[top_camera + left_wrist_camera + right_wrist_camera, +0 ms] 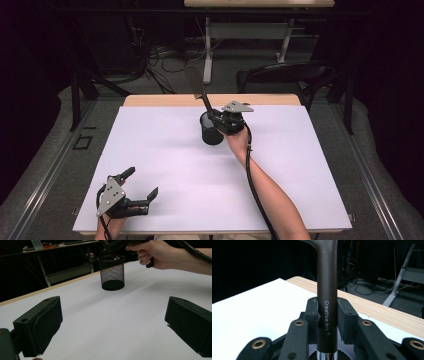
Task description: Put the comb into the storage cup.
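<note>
A black mesh cup (pixel 212 132) stands upright on the white table (pixel 165 150), right of centre toward the back. My right gripper (pixel 213 118) is at the cup's rim, shut on a dark brown tool handle (pixel 200 90) that rises tilted to the back left. In the right gripper view the handle (pixel 327 290) reads "Creative Art", the pads (pixel 313 311) clamp it, and its silver ferrule end points down into the mesh cup (pixel 342 346). My left gripper (pixel 142 181) rests open and holding nothing near the front left; from there I see the cup (pixel 112 273).
The table's wooden back edge (pixel 210 100) runs just behind the cup. Beyond it are a dark chair (pixel 285 75), a desk frame (pixel 250 35) and floor cables. The person's right forearm (pixel 270 190) crosses the table's front right.
</note>
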Motion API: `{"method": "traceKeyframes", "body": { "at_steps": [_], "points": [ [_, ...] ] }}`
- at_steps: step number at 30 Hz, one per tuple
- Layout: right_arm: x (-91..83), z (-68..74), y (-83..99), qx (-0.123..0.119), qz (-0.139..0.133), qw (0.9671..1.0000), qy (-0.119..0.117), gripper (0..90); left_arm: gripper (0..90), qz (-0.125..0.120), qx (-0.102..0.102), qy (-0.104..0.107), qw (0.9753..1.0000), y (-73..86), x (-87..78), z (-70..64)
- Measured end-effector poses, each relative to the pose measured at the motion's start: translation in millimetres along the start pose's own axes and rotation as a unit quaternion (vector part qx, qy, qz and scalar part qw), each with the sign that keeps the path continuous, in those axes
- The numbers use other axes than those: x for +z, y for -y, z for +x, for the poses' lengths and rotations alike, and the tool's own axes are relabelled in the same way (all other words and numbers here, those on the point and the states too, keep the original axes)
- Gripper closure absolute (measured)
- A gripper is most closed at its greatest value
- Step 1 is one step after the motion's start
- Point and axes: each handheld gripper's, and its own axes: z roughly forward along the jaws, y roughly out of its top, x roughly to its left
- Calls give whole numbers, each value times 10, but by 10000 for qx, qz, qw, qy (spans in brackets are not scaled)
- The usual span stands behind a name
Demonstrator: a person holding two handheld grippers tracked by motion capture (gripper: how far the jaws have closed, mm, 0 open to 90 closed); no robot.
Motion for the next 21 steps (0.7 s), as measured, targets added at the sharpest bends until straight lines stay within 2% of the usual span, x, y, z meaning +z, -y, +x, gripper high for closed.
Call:
{"method": "traceKeyframes", "body": {
  "at_steps": [21],
  "points": [
    [14, -9, 71, 30, 96, 9999, -17, 728, 14, -2, -8, -8, 10000, 1, 4, -1]
  ]
}}
